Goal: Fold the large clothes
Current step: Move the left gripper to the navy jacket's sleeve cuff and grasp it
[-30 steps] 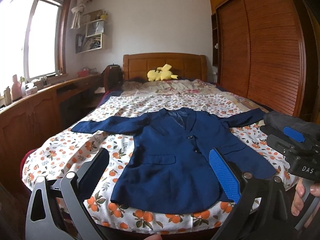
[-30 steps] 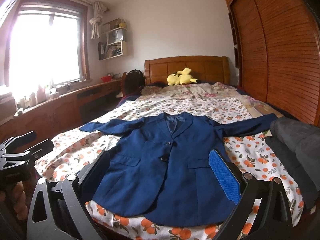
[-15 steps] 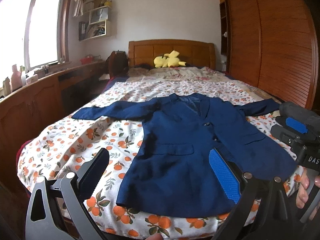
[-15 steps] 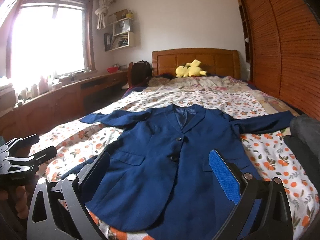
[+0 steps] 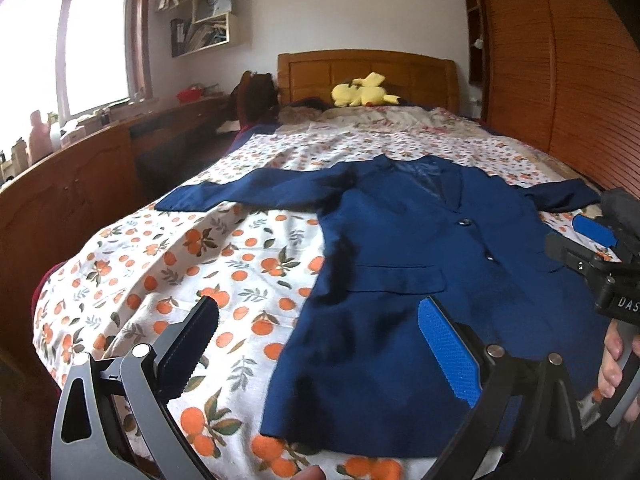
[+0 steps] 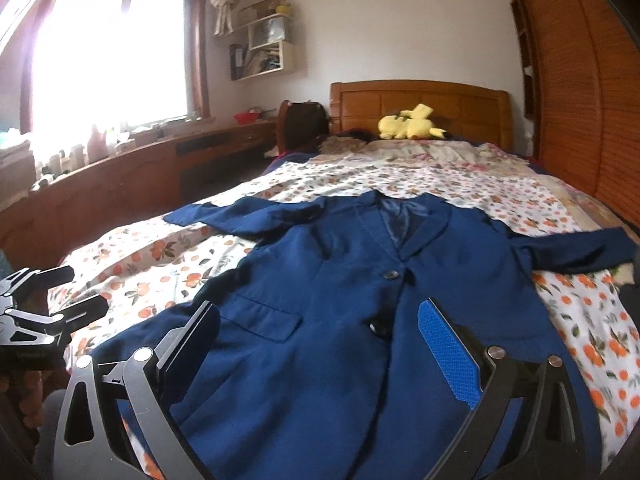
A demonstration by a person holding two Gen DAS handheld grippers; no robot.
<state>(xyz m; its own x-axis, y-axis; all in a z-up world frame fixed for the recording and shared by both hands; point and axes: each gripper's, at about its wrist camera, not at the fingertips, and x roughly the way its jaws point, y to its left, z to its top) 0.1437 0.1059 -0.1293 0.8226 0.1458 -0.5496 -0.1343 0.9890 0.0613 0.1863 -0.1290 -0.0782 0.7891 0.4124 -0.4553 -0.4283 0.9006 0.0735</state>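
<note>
While jaws gape, one navy jacket [image 6: 352, 304] flat, two grippers, one bed [image 5: 168, 264]

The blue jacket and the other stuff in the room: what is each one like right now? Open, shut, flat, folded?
Blue jacket: flat on the bed, front up, buttoned, sleeves spread out, not yet folded.
Left tool: open, holding nothing, above the bedspread and jacket hem.
Right tool: open, holding nothing, above the jacket.
Yellow plush toy: lying by the headboard.
Wardrobe doors: shut.
</note>
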